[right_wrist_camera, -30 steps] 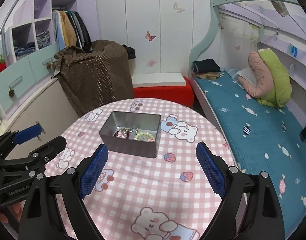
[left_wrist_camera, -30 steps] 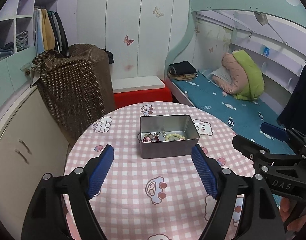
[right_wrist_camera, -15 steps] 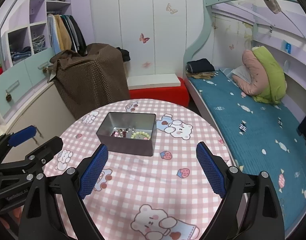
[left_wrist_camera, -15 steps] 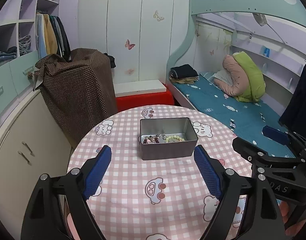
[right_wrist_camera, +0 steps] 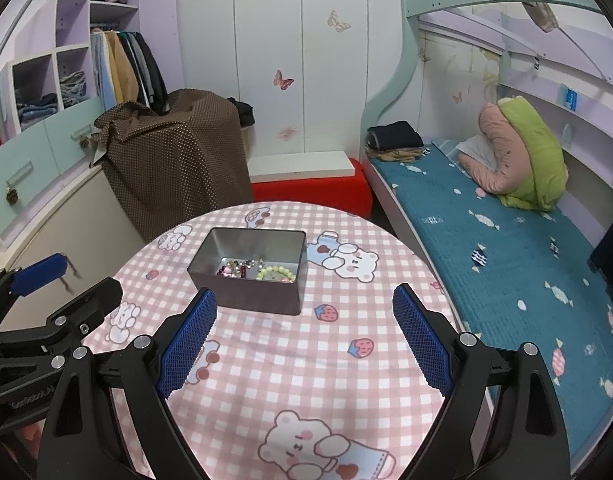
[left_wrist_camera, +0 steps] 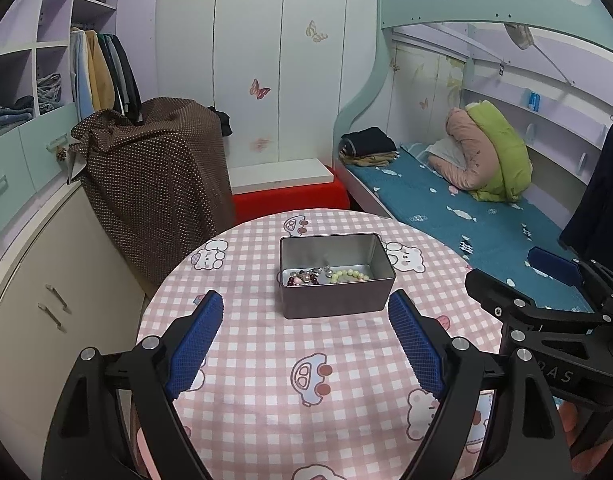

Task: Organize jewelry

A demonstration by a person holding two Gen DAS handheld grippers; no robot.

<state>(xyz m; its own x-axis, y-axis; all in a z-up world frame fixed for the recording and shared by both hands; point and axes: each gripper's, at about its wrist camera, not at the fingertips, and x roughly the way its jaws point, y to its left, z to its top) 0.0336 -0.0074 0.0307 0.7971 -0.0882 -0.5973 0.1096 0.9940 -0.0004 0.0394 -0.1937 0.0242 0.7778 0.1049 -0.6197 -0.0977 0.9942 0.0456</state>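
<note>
An open grey metal tin (left_wrist_camera: 334,298) (right_wrist_camera: 262,300) sits mid-table on the round table with a pink checked cloth (left_wrist_camera: 266,364) (right_wrist_camera: 326,364). Inside lie a pale green bead bracelet (left_wrist_camera: 352,275) (right_wrist_camera: 276,273) and dark red and pink beaded jewelry (left_wrist_camera: 302,278) (right_wrist_camera: 232,269). My left gripper (left_wrist_camera: 306,316) is open and empty, held above the table in front of the tin. My right gripper (right_wrist_camera: 304,308) is open and empty, also in front of the tin. Each gripper shows in the other's view: the right one (left_wrist_camera: 546,280) and the left one (right_wrist_camera: 62,280).
A bunk bed with a teal mattress (left_wrist_camera: 466,216) stands right of the table. A brown dotted cloth covers something (left_wrist_camera: 158,184) behind the table on the left. A red bench with a white top (left_wrist_camera: 286,190) is at the back. Cabinets (left_wrist_camera: 38,280) line the left wall.
Both grippers have pulled back and risen from the tin, which now looks smaller and farther. Both stay open and empty. The jewelry in the tin has not moved.
</note>
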